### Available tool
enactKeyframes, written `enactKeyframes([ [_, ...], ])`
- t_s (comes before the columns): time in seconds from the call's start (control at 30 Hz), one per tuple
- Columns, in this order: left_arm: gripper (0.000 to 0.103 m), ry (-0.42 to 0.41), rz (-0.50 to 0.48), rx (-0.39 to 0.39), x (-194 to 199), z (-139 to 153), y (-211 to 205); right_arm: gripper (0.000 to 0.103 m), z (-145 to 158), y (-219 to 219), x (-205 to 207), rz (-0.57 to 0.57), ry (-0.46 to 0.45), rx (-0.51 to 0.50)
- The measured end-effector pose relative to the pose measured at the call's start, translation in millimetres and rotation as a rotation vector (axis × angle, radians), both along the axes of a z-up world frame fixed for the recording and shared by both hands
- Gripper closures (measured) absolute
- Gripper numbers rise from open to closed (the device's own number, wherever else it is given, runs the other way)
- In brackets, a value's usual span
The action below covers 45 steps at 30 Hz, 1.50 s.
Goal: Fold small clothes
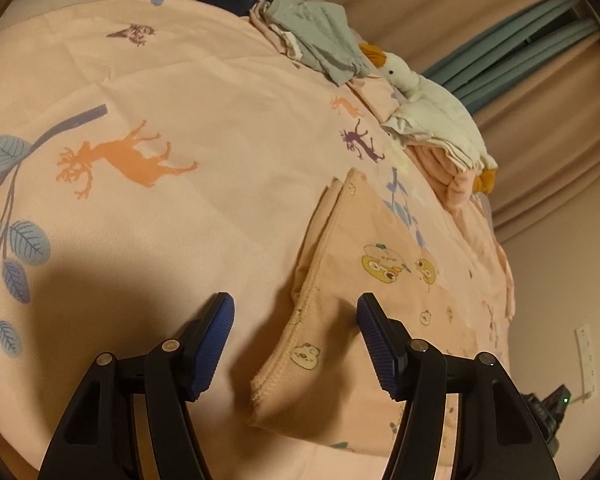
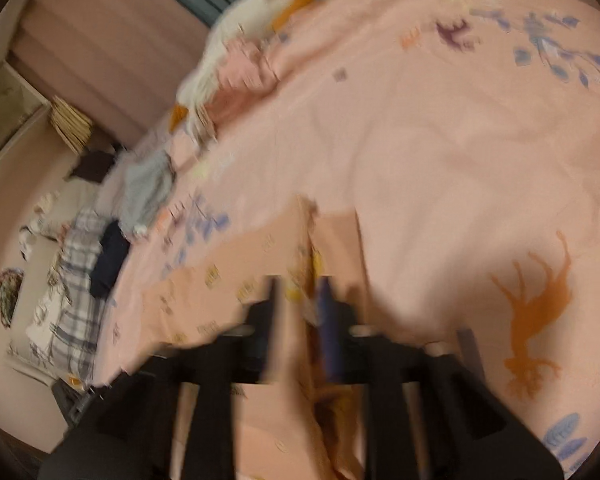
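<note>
Your left claw [image 1: 296,314] gapes above the garment's [image 1: 364,288] hem; only the blurred right view shows the right claw [image 2: 300,304] pinching cloth at 6 o'clock.

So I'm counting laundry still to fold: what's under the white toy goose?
The toy goose lies on a stack of folded pink clothes; only the stack's edges show, so how many pieces it holds stays hidden.
</note>
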State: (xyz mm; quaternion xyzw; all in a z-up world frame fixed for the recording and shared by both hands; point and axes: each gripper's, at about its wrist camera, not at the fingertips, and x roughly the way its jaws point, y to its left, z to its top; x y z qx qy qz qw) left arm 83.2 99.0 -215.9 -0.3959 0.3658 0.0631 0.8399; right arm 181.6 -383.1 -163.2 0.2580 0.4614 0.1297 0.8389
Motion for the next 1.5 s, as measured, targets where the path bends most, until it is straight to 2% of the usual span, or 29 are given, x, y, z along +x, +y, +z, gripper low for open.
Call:
enactKeyframes([
  [0.03, 0.041, -0.002, -0.005, 0.003, 0, 1, -2, 0.04, -6, -1, 0, 0.002, 0.019, 0.031],
  [0.07, 0.041, 0.001, -0.012, 0.006, 0, 1, -3, 0.041, -10, -2, -1, 0.007, 0.025, 0.069],
  [0.1, 0.041, 0.005, -0.016, 0.007, 1, 1, -4, 0.046, -13, -2, -3, 0.014, 0.026, 0.095],
  [0.13, 0.041, 0.007, -0.018, 0.007, 2, 1, -5, 0.061, -14, 1, -5, 0.03, 0.02, 0.104],
  [0.2, 0.041, 0.009, -0.016, 0.007, 1, 0, -5, 0.081, -15, 12, -7, 0.087, 0.013, 0.08],
  [0.3, 0.041, 0.014, -0.012, -0.004, 1, -2, -4, 0.097, -12, 32, -16, 0.117, -0.039, -0.016],
  [0.37, 0.041, 0.015, -0.01, -0.015, 1, -3, -3, 0.097, -11, 30, -19, 0.053, -0.067, -0.05],
  [0.4, 0.041, 0.014, -0.008, -0.021, 1, -3, -2, 0.098, -10, 24, -19, 0.004, -0.067, -0.032],
  [0.5, 0.041, 0.013, 0.001, -0.041, -1, -5, 0, 0.099, -9, -5, -21, -0.066, -0.068, 0.108],
  [0.53, 0.041, 0.014, 0.0, -0.04, 0, -5, 0, 0.101, -5, -11, -23, -0.1, -0.077, 0.084],
  [0.63, 0.041, 0.018, -0.008, -0.024, 0, -5, -1, 0.1, 4, -23, -31, -0.178, -0.079, -0.11],
  [0.67, 0.041, 0.02, -0.009, -0.019, 0, -5, -1, 0.099, 2, -27, -31, -0.174, -0.052, -0.119],
  [0.73, 0.041, 0.02, -0.007, -0.012, 0, -4, -2, 0.096, -6, -38, -32, -0.168, 0.005, -0.051],
  [0.8, 0.041, 0.019, -0.007, -0.015, -1, -4, -2, 0.096, -8, -40, -33, -0.156, 0.021, -0.011],
  [0.9, 0.041, 0.02, 0.0, -0.004, 0, -1, -5, 0.096, 11, -21, -44, -0.115, -0.077, -0.061],
  [0.97, 0.041, 0.021, 0.003, 0.008, 1, 1, -8, 0.096, 26, -1, -50, -0.046, -0.147, -0.071],
  [1.07, 0.042, 0.033, 0.007, 0.059, 4, 3, -16, 0.09, 32, 27, -55, 0.066, -0.188, -0.07],
  [1.13, 0.053, 0.032, 0.006, 0.101, 3, 4, -21, 0.084, 16, 44, -45, 0.09, -0.132, -0.156],
  [1.17, 0.056, 0.033, -0.004, 0.127, 4, 5, -25, 0.084, 4, 48, -40, 0.07, -0.077, -0.212],
  [1.2, 0.063, 0.034, -0.017, 0.162, 5, 7, -30, 0.086, -8, 50, -34, 0.043, -0.02, -0.257],
  [1.23, 0.07, 0.035, -0.026, 0.195, 6, 9, -33, 0.087, -17, 48, -30, 0.036, 0.005, -0.247],
  [1.33, 0.08, 0.02, -0.064, 0.296, 4, 16, -45, 0.082, -10, 43, -32, 0.039, -0.021, -0.196],
  [1.43, 0.08, -0.057, -0.102, 0.311, -2, 25, -50, 0.082, 6, 40, -40, 0.032, -0.074, -0.185],
  [1.5, 0.08, -0.121, -0.137, 0.295, -6, 31, -51, 0.082, 12, 43, -44, 0.046, -0.104, -0.162],
])
